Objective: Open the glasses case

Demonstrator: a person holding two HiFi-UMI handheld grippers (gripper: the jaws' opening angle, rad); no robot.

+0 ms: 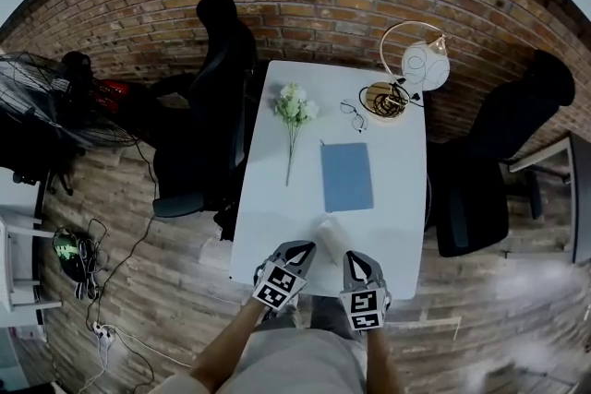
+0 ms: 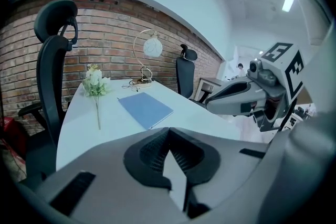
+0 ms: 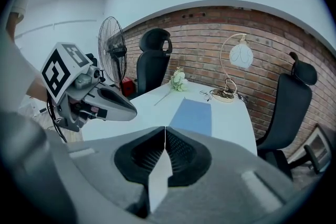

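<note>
glasses case: pale blurred oblong (image 1: pixel 330 235) at the 6 o'clock edge of the table (image 1: pixel 277 226), between the two gripper tips; I read it as the case, not certain
look: whitish on a white top, low contrast; seam, hinge and lid state not legible; neither gripper view shows it clearly
left gripper: (image 1: pixel 298 249) at 8 o'clock of the case, close; jaws pressed together, nothing between them
right gripper: (image 1: pixel 358 259) at 4 o'clock of the case, close; jaws pressed together, nothing between them
step: approach, by my read; contact not confirmed; opening not begun
how: spread both sets of jaws before touching; find the seam first; one gripper pins the base, the other takes the lid edge opposite the hinge and lifts; hold the base firmly, since the case sits near the table edge and could slide off
notebook: blue, flat (image 1: pixel 347 177); 12 o'clock of the case, apart
flowers: (image 1: pixel 295 106) 11 o'clock, further out
glasses: (image 1: pixel 354 114) 12 to 1 o'clock, beyond the notebook; lamp (image 1: pixel 413 69) just past them at 1 o'clock
</note>
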